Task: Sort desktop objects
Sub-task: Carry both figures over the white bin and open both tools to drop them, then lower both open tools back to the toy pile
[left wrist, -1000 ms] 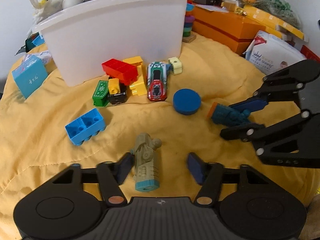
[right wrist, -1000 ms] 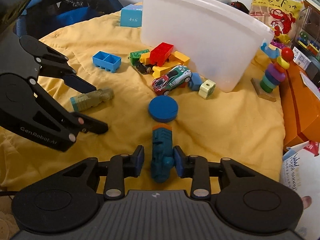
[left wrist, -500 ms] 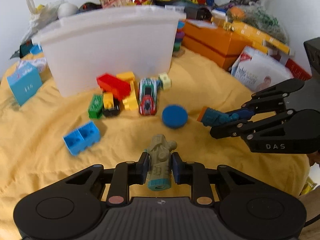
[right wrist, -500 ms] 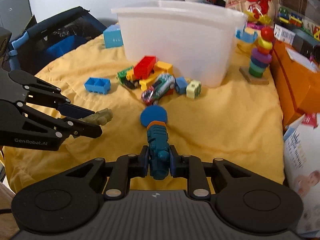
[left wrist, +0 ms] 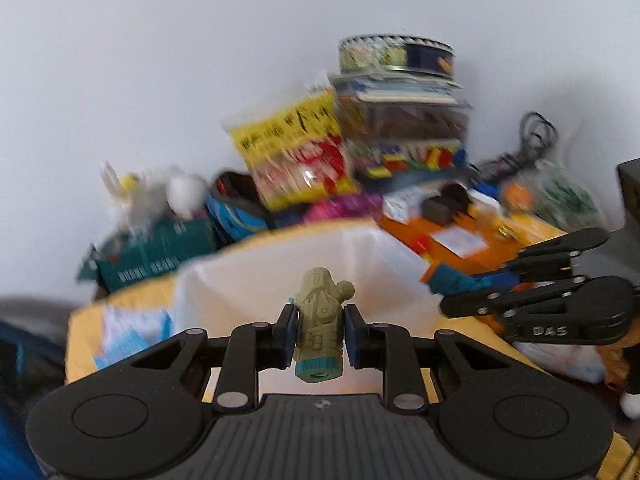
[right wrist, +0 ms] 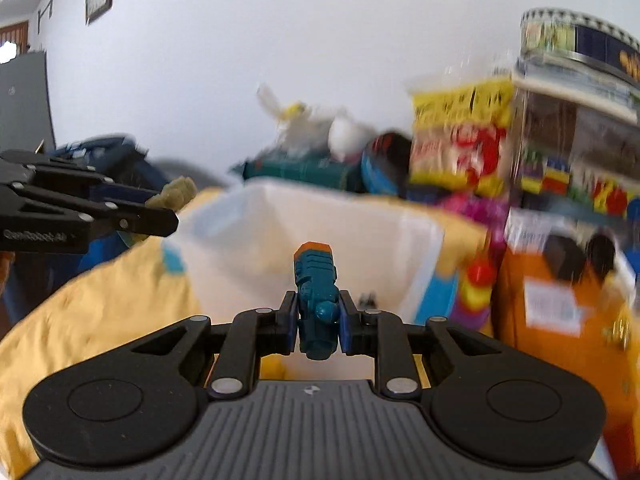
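My left gripper (left wrist: 318, 334) is shut on an olive-green toy figure (left wrist: 320, 320) with a teal base, held up in front of the white plastic bin (left wrist: 248, 280). My right gripper (right wrist: 318, 322) is shut on a teal toy figure (right wrist: 316, 280) with an orange tip, also raised before the white bin (right wrist: 360, 232). In the left wrist view the right gripper (left wrist: 452, 292) sits at the right with the teal figure (left wrist: 450, 280) in it. The right wrist view shows the left gripper (right wrist: 160, 208) at the left holding the olive figure (right wrist: 174, 194). Both views are blurred.
Behind the bin stand a yellow snack bag (left wrist: 296, 156), a green box (left wrist: 156, 248), a white plush (left wrist: 184, 192) and a round tin (left wrist: 396, 54) on stacked boxes. An orange box (right wrist: 560, 300) and a stacking-ring toy (right wrist: 476, 284) lie right. Yellow cloth (right wrist: 100, 300) covers the table.
Both grippers have lifted their toy figures off the yellow cloth and tilted up toward the bin's top; the loose toys on the cloth have dropped out of view.
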A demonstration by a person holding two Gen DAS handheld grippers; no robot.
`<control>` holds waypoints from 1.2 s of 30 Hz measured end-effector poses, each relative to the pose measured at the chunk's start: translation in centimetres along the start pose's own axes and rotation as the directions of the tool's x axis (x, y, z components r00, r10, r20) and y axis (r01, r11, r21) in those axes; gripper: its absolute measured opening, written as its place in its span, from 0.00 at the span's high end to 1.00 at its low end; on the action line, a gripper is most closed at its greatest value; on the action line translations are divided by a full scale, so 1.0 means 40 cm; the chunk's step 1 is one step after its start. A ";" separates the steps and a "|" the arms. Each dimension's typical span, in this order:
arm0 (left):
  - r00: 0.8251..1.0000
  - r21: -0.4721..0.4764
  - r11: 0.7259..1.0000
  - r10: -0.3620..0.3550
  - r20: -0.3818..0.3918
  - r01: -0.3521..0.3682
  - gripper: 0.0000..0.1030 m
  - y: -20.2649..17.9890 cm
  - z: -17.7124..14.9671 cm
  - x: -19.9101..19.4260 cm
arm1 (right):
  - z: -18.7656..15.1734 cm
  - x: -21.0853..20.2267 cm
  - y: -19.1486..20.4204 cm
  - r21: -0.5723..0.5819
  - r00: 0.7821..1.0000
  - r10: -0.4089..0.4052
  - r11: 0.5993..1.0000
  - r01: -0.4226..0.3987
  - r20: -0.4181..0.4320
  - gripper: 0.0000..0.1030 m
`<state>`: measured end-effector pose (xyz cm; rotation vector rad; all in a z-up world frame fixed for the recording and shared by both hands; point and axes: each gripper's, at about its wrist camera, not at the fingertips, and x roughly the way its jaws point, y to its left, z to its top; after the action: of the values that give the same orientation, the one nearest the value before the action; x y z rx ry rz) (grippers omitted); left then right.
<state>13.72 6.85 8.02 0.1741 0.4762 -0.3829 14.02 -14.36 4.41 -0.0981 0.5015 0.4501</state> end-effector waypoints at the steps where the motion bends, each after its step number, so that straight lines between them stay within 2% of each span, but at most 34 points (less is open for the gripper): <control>1: 1.000 0.003 1.000 0.012 0.003 -0.012 0.73 0.012 0.018 0.021 | 0.023 0.017 -0.007 0.020 1.000 0.003 1.000 -0.003 0.012 0.78; 7: 0.997 -0.024 0.997 0.067 -0.038 -0.068 0.73 0.048 0.056 0.161 | 0.081 0.121 -0.015 0.073 0.999 -0.054 0.996 0.053 0.005 0.77; 8: 0.995 -0.026 0.996 0.081 -0.051 -0.082 0.73 0.050 0.052 0.179 | 0.079 0.137 -0.016 0.070 0.998 -0.061 0.996 0.062 -0.011 0.74; 9: 0.992 -0.026 0.994 0.100 -0.071 -0.102 0.72 0.050 0.046 0.195 | 0.070 0.148 -0.012 0.058 0.997 -0.074 0.995 0.075 -0.022 0.64; 10: 0.989 -0.026 0.993 0.110 -0.099 -0.113 0.72 0.048 0.040 0.209 | 0.057 0.157 -0.007 0.044 0.995 -0.090 0.995 0.091 -0.032 0.59; 11: 0.988 -0.031 0.993 0.108 -0.115 -0.112 0.71 0.051 0.035 0.210 | 0.047 0.156 -0.008 0.042 0.995 -0.091 0.995 0.093 -0.031 0.59; 13: 0.991 -0.035 0.996 0.082 -0.102 -0.086 0.60 0.042 0.013 0.185 | 0.020 0.119 -0.004 0.050 0.997 -0.072 0.996 0.070 0.027 0.56; 14: 0.992 -0.031 0.996 0.082 -0.094 -0.085 0.49 0.037 0.003 0.170 | 0.015 0.104 -0.003 0.051 0.996 -0.069 0.996 0.067 0.052 0.46; 15: 0.991 -0.027 0.995 0.091 -0.093 -0.094 0.47 0.033 -0.006 0.156 | 0.009 0.091 0.001 0.049 0.995 -0.072 0.996 0.068 0.066 0.36; 19: 0.992 -0.042 0.994 0.094 -0.082 -0.097 0.46 0.014 -0.042 0.088 | -0.020 0.042 0.032 -0.001 0.996 -0.053 0.999 0.053 0.068 0.23; 21: 0.993 -0.049 0.995 0.087 -0.079 -0.091 0.37 0.002 -0.066 0.054 | -0.049 0.020 0.046 -0.012 0.998 -0.052 0.999 0.052 0.043 0.15; 24: 0.987 -0.081 0.990 0.107 -0.122 -0.118 0.34 -0.013 -0.118 0.019 | -0.107 0.004 0.060 -0.014 0.996 -0.085 0.996 0.085 -0.021 0.07; 26: 0.982 -0.106 0.987 0.102 -0.160 -0.120 0.33 -0.022 -0.165 0.003 | -0.157 0.001 0.064 -0.001 0.994 -0.082 0.997 0.082 -0.078 0.07; 29: 0.970 -0.113 0.988 0.080 -0.231 -0.108 0.33 -0.044 -0.248 -0.003 | -0.234 0.007 0.064 0.057 0.986 -0.003 0.998 0.013 -0.169 0.07; 32: 0.959 -0.093 0.992 0.058 -0.277 -0.087 0.33 -0.077 -0.320 -0.011 | -0.281 0.005 0.066 0.134 0.977 0.049 0.991 -0.021 -0.209 0.07; 34: 0.953 -0.084 0.994 0.049 -0.298 -0.077 0.33 -0.096 -0.358 -0.017 | -0.305 0.011 0.079 0.121 0.969 0.050 0.992 -0.021 -0.243 0.07; 36: 0.950 -0.060 0.994 0.067 -0.304 -0.089 0.33 -0.105 -0.384 -0.017 | -0.326 0.018 0.097 0.077 0.964 0.025 0.997 -0.005 -0.264 0.12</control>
<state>5.16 7.09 -5.39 0.1811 0.7818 -0.2613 7.09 -13.21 -7.28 -0.0819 0.7828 0.4345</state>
